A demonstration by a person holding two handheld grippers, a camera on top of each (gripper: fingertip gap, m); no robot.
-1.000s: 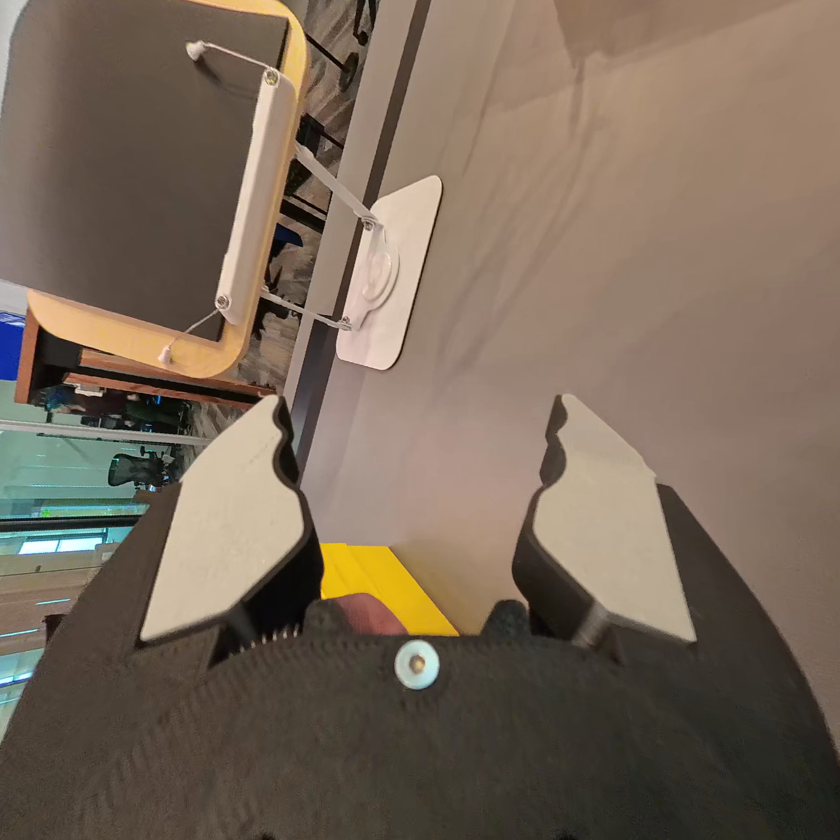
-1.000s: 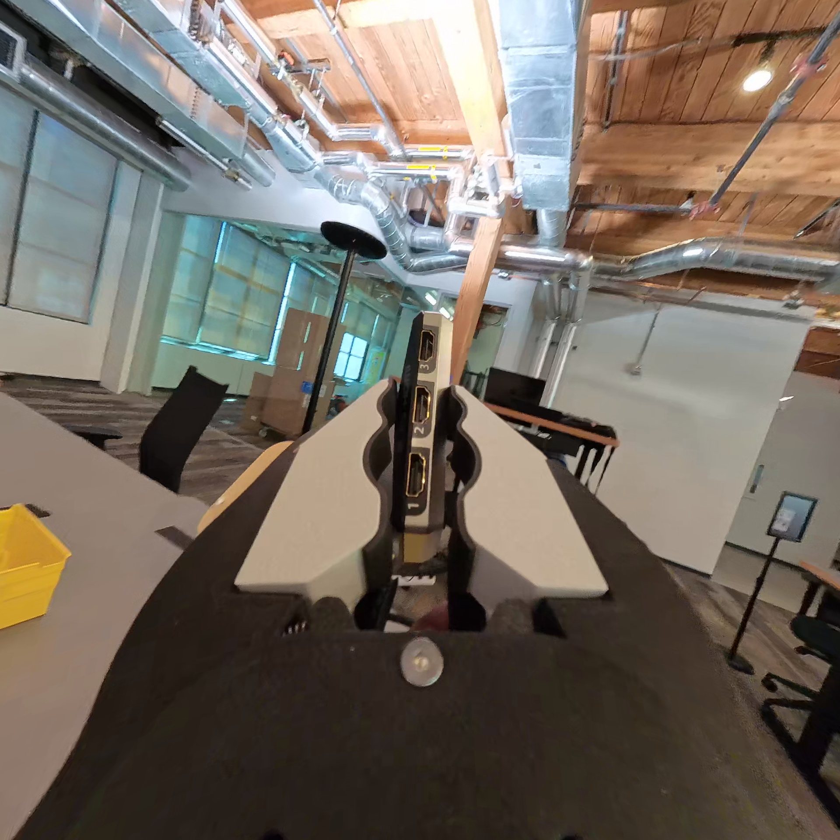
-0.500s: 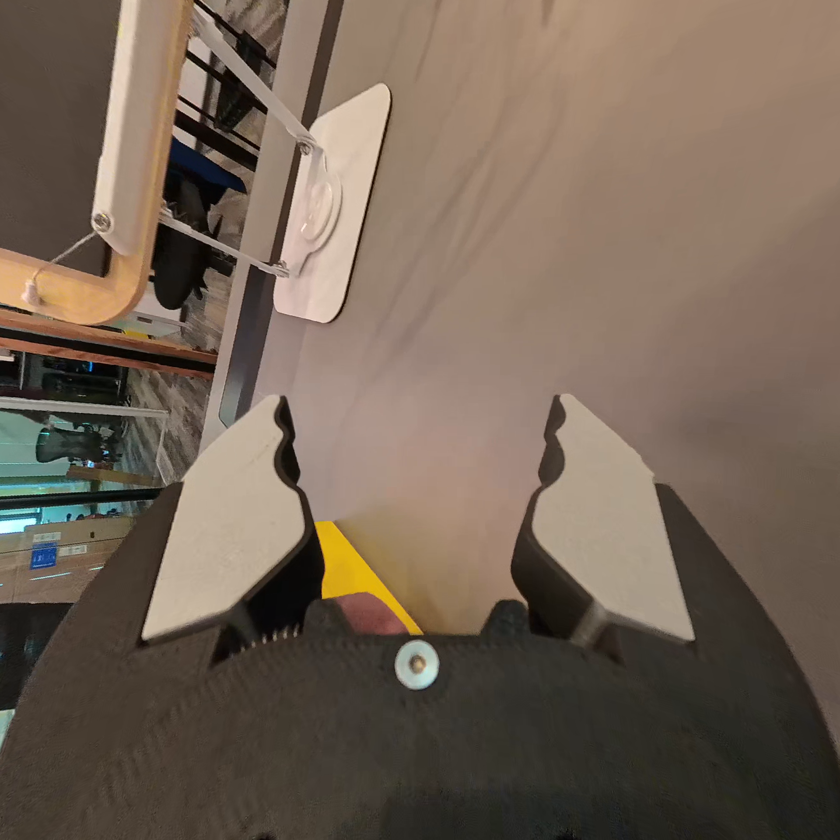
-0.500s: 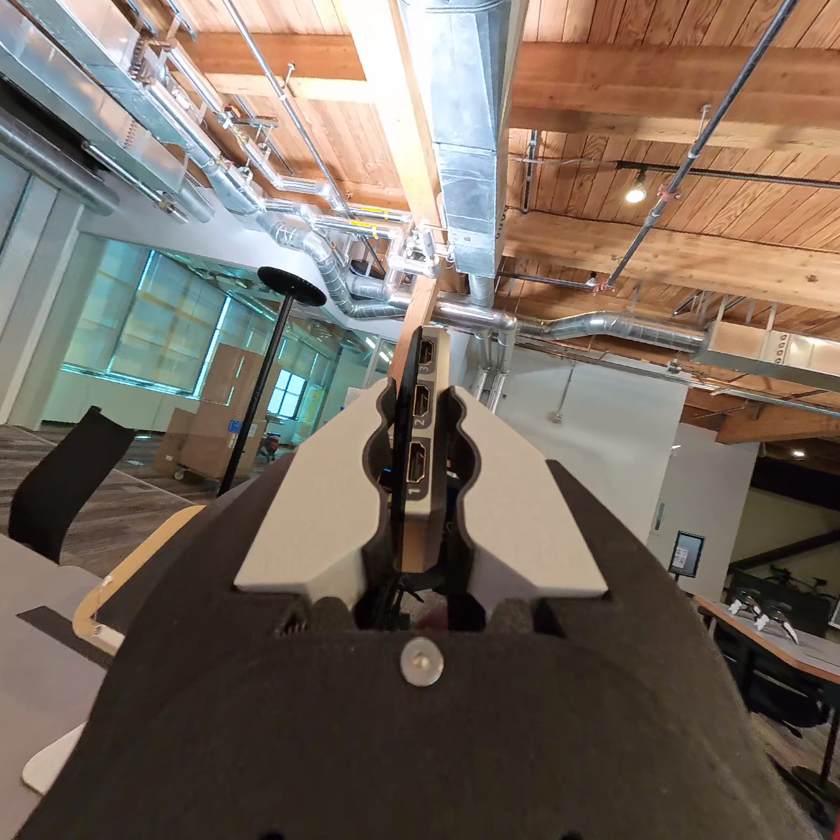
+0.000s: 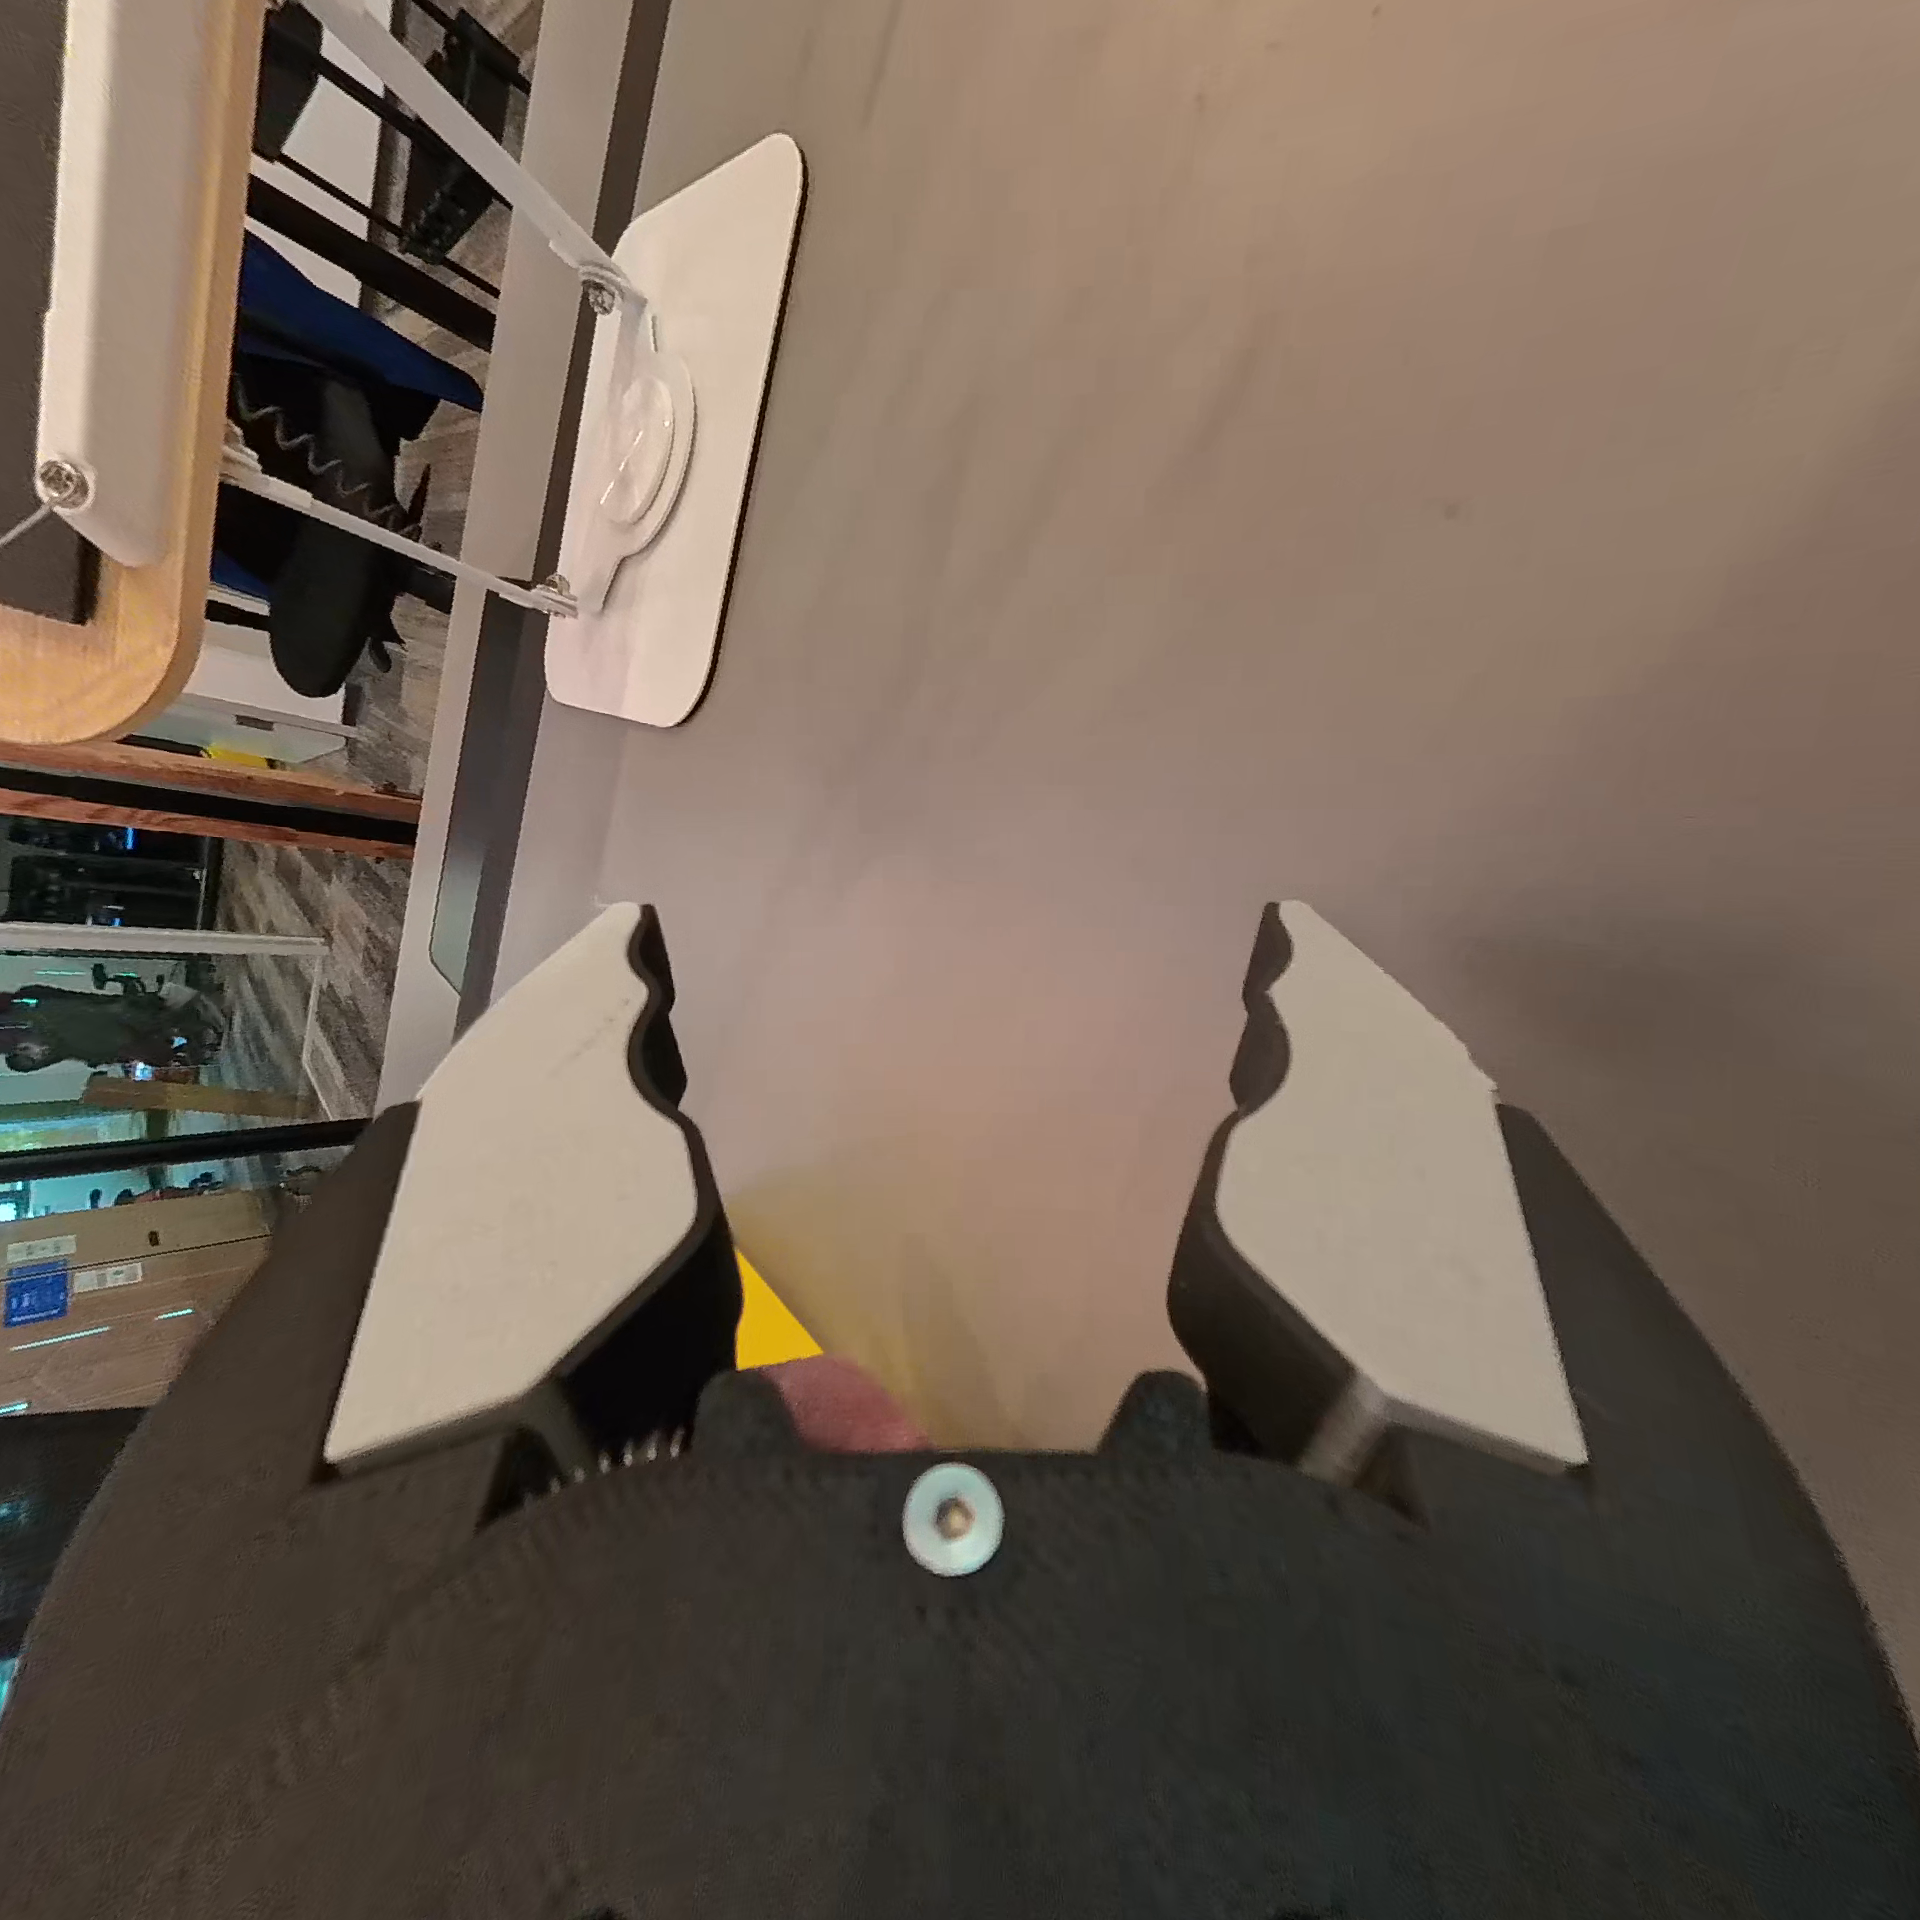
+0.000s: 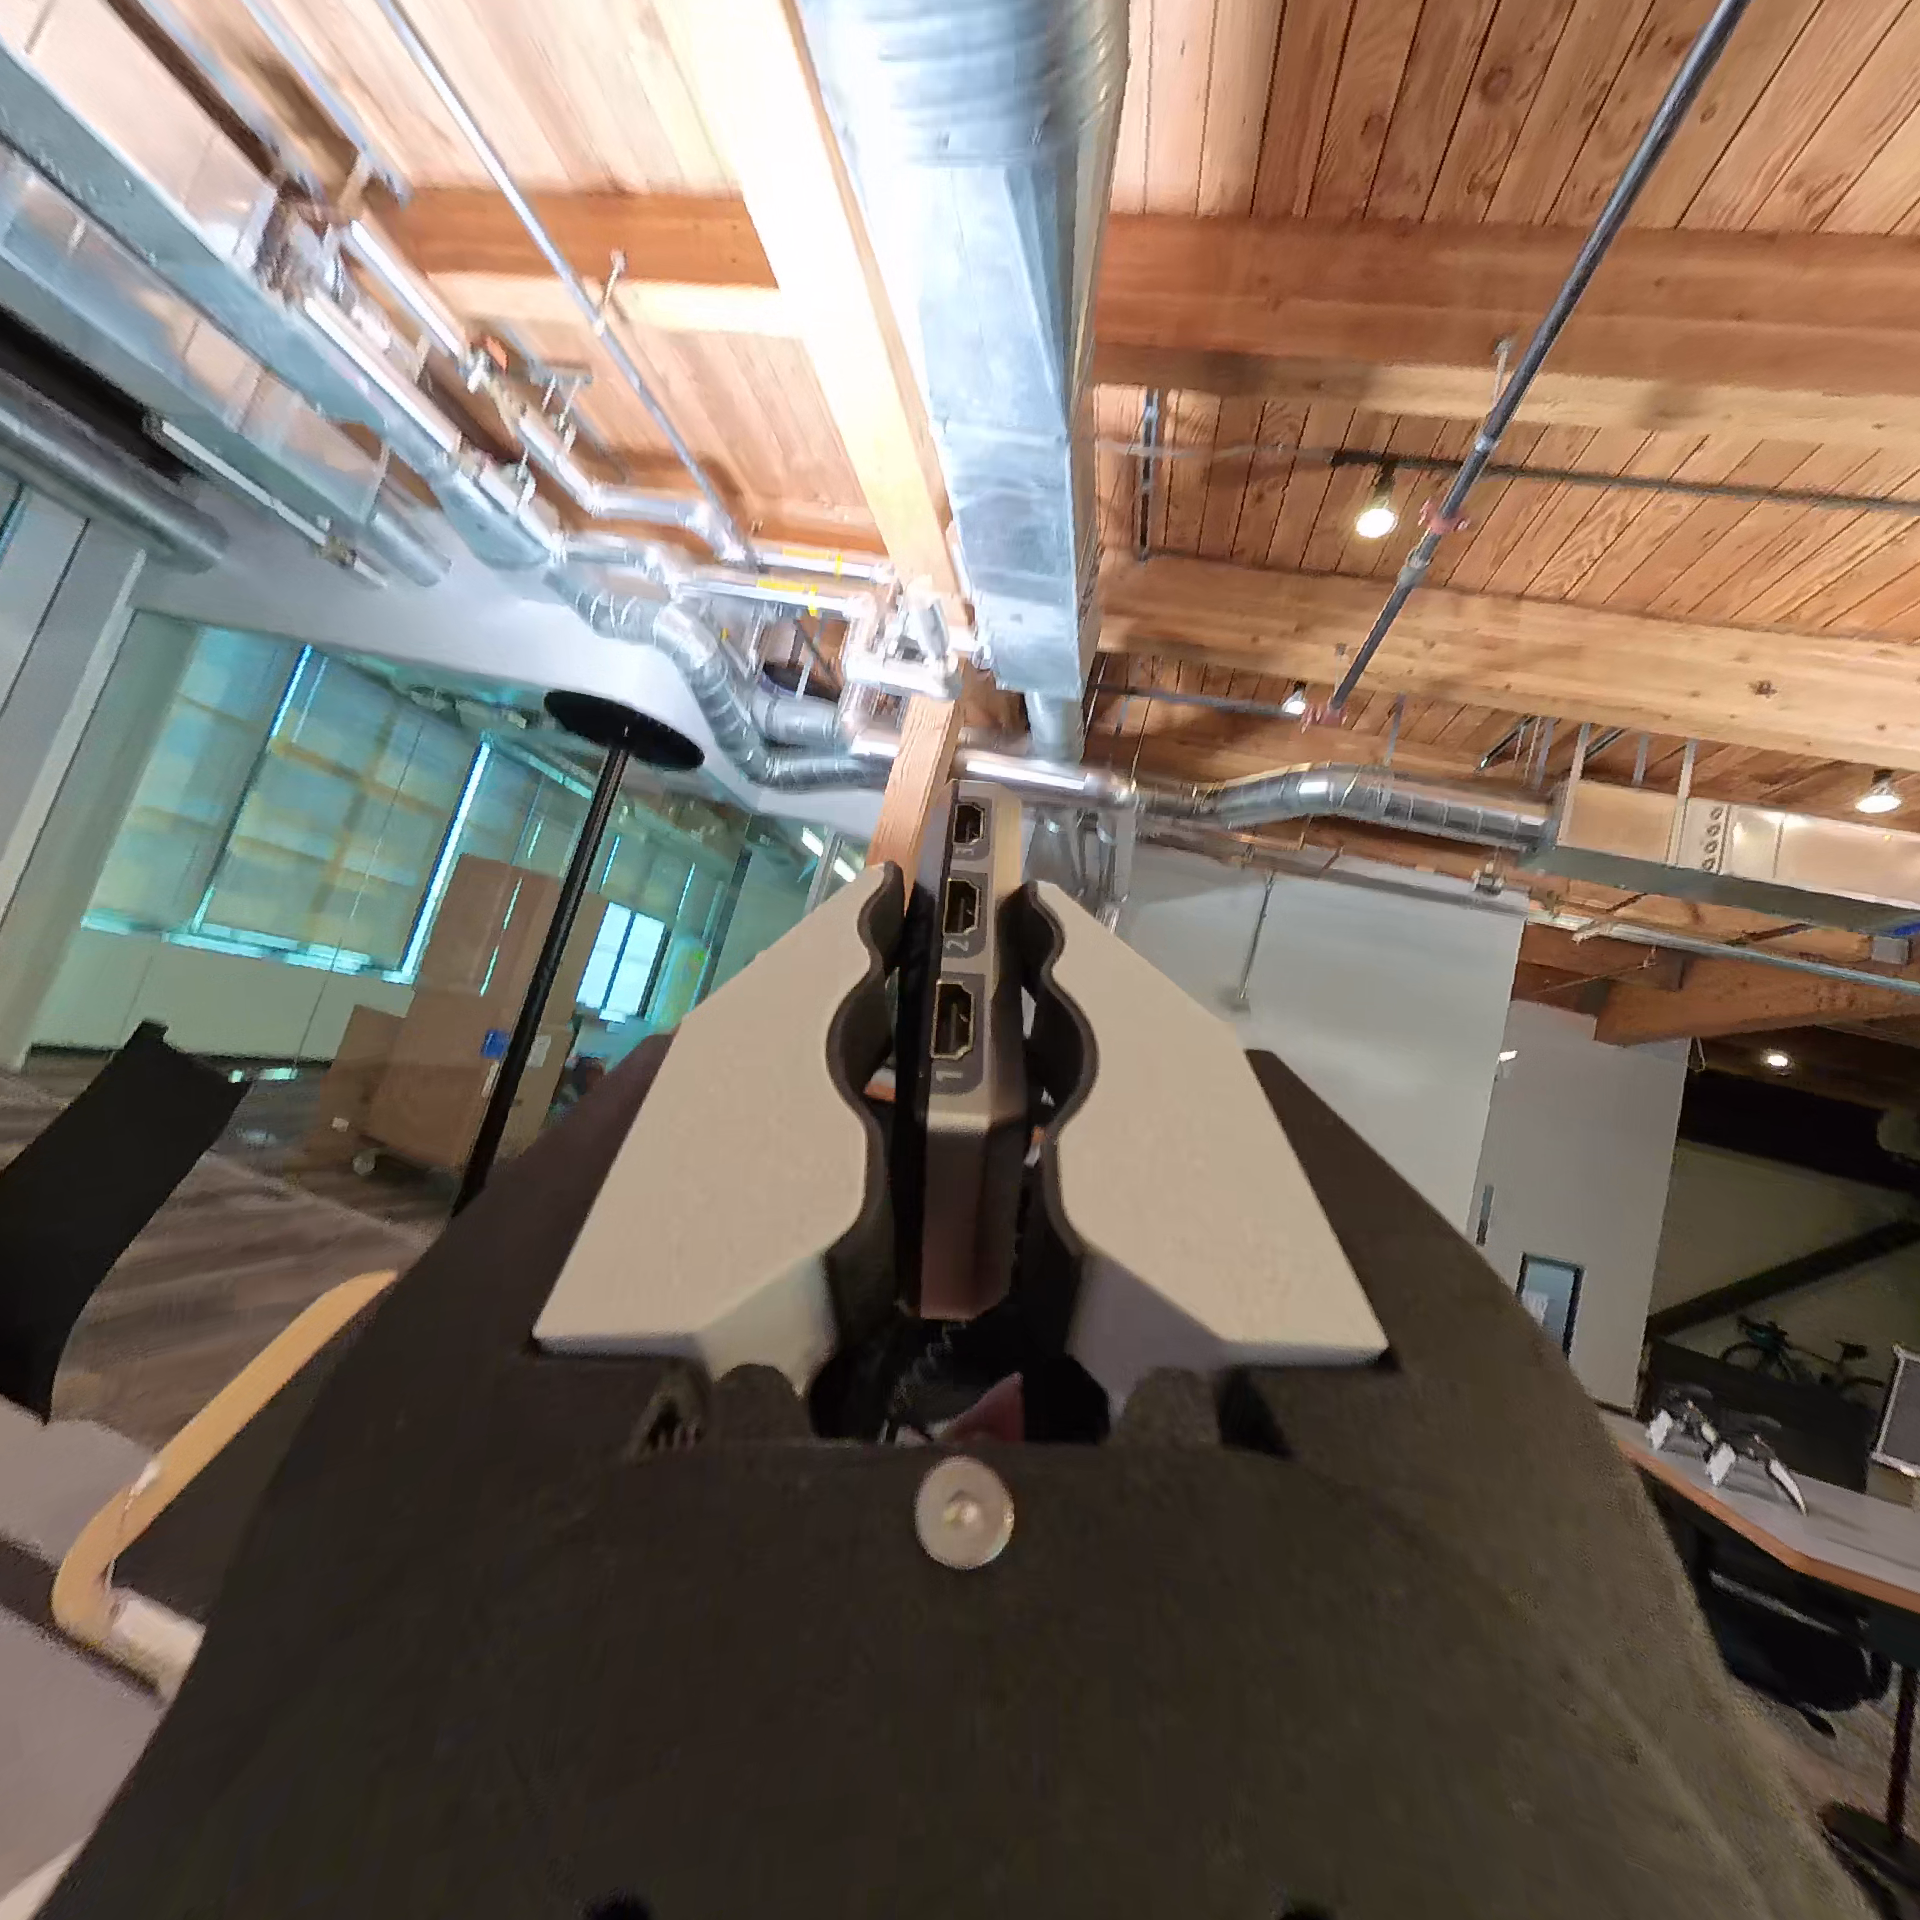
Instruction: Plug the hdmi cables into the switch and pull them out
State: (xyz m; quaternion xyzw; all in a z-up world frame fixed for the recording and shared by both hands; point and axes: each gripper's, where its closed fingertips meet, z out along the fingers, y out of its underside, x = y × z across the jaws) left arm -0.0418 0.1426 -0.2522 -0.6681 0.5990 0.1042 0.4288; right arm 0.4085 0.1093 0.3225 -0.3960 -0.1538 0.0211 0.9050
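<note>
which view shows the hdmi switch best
The right wrist view. The switch stands edge-on, clamped in the right gripper, with three empty ports facing the camera. The left wrist view shows none of it, only the open left gripper over the grey table.

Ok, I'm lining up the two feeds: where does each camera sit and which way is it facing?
Left wrist view: on the left gripper, rolled sideways, facing along the grey table toward a white base plate; gripper open, empty.
Right wrist view: on the right gripper, tilted up toward the wooden ceiling; shut on the switch, ports facing the camera.
Shared: the wood-rimmed board.
</note>
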